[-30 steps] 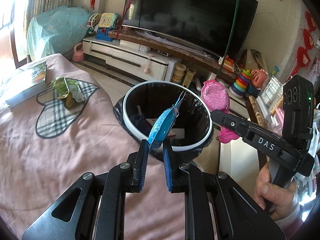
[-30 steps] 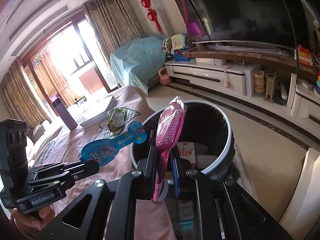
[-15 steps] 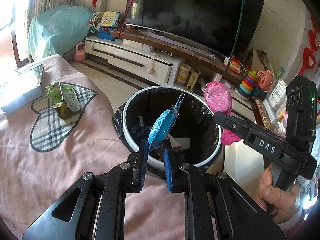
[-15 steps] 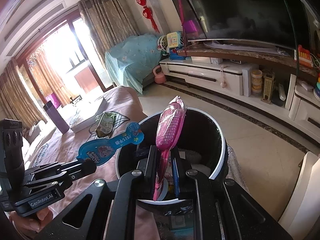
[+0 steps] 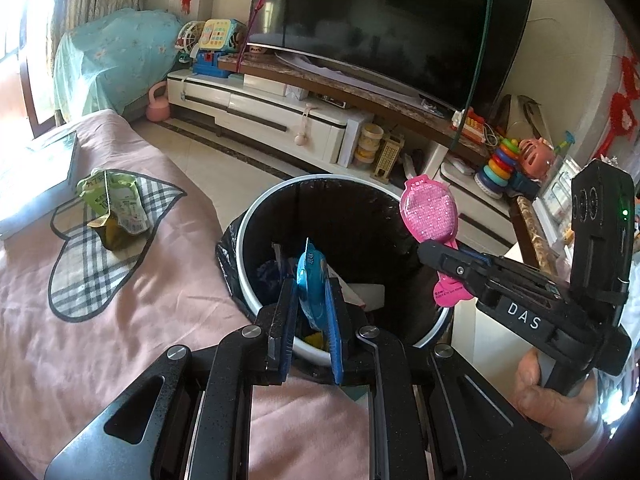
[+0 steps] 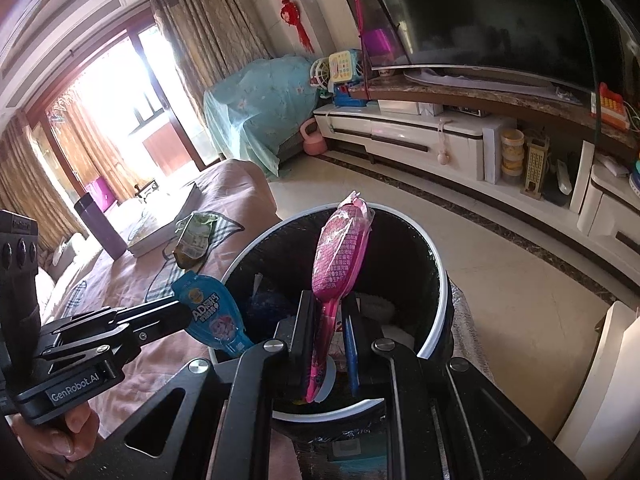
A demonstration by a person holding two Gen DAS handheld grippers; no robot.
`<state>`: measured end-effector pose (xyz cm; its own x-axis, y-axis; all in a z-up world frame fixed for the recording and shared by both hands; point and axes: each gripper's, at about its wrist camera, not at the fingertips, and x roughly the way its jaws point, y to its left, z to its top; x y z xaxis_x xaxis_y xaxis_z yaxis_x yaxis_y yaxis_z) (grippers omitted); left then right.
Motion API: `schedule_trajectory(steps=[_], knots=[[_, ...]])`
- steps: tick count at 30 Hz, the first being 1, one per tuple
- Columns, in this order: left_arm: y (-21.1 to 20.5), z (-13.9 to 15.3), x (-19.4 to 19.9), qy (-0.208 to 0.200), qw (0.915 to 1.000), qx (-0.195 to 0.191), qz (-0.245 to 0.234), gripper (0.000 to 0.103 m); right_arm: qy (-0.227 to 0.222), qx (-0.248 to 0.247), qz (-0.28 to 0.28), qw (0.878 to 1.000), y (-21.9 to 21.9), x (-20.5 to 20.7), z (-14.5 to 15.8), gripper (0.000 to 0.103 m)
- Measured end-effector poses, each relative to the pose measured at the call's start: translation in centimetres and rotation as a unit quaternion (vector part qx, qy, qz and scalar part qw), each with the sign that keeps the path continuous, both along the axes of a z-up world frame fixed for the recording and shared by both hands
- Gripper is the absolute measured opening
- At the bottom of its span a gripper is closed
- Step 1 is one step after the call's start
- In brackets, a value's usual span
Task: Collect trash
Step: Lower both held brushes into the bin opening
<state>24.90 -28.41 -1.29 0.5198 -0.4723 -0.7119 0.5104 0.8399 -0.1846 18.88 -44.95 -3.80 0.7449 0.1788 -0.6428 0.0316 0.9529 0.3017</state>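
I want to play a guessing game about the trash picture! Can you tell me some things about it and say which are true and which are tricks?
1. The left tool holds a blue wrapper. True.
2. The right tool is empty. False: it is shut on a pink wrapper.
3. Both wrappers are over the bin. True.
4. The bin has nothing in it. False: some trash already lies at the bottom.
5. A green packet lies on the pink cover. True.
6. The TV is showing a cartoon. False: its screen is dark.
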Motion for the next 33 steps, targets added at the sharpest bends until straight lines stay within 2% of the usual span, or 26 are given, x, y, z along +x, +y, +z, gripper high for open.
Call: schedule_trajectory(steps=[33], knots=[[-1.9,0.5,1.7,-0.009,0.9999,0.008,-0.004,0.013,0.021,-0.014,0.009,1.0,-0.1,2.0,-0.8,0.012]])
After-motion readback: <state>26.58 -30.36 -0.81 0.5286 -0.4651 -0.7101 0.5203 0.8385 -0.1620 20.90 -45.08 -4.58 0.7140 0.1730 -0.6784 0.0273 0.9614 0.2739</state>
